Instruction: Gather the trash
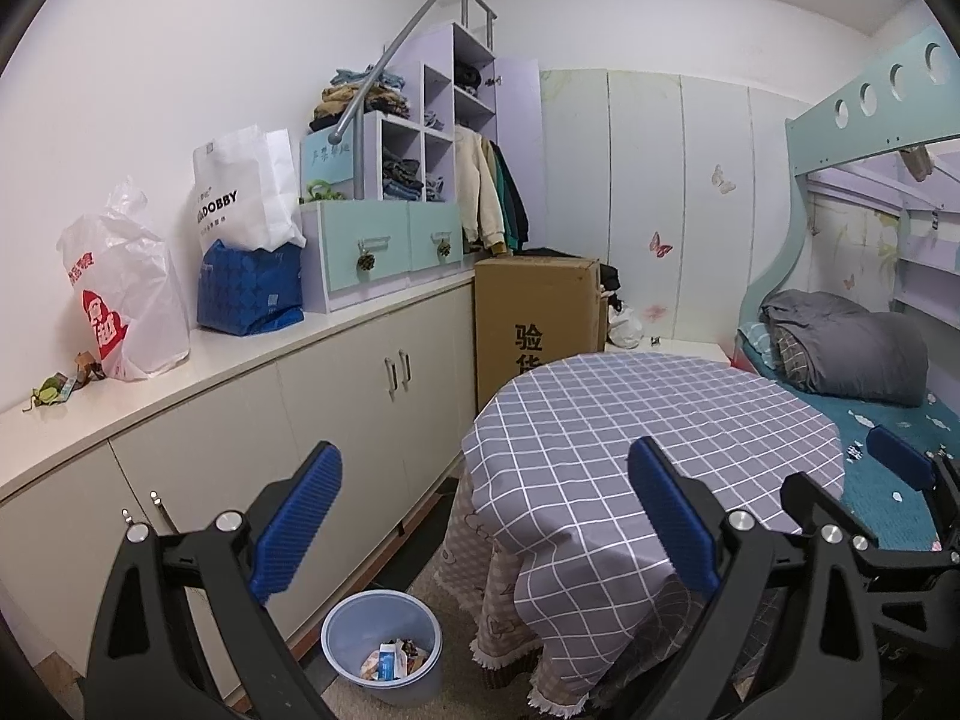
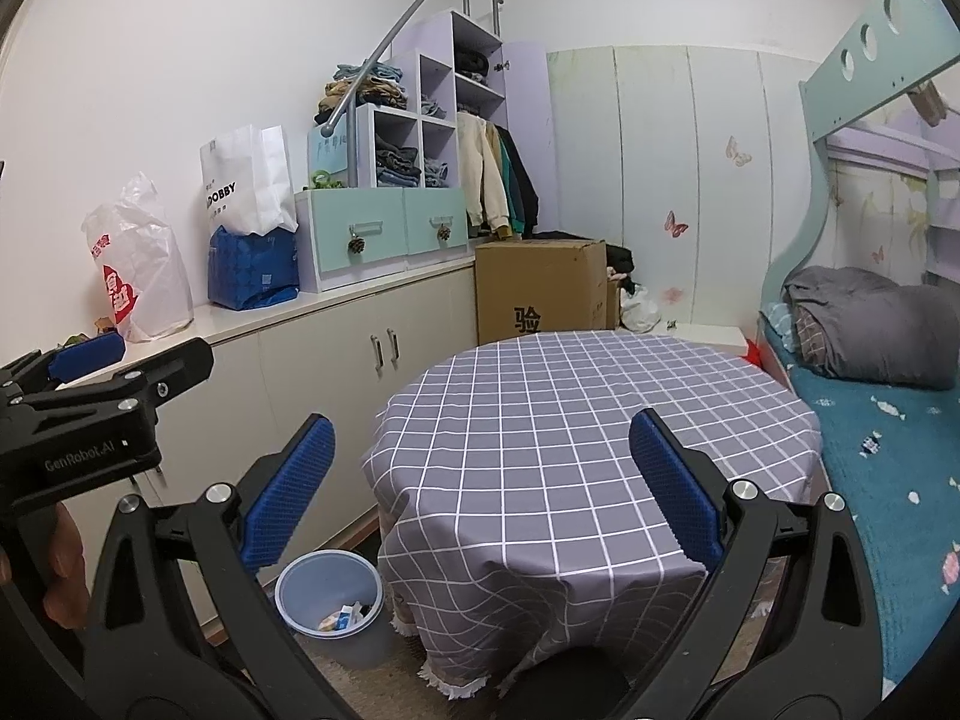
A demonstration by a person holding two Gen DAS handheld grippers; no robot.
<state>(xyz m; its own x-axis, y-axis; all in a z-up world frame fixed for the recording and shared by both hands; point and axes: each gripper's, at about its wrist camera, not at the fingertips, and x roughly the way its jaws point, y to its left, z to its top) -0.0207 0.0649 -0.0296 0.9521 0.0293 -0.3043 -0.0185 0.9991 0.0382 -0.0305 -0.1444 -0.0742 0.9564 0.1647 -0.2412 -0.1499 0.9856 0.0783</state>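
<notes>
L gripper (image 1: 485, 519) & R gripper (image 2: 480, 489): jaws apart, empty. Trash in bin (image 1: 382, 639) on floor, below jaws, beside table (image 2: 588, 420).

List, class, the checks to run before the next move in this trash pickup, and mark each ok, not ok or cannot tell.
1. Left hand-held gripper open and empty: ok.
2. Right hand-held gripper open and empty: ok.
3. Bin upright on the floor beside the table, mouth uncovered, with scraps inside: ok.
4. Tablecloth free of visible trash: ok.
5. Litter left on the counter: not ok, small scraps lie beside the white plastic bag.
6. Whether those scraps are within reach from here: cannot tell.
</notes>
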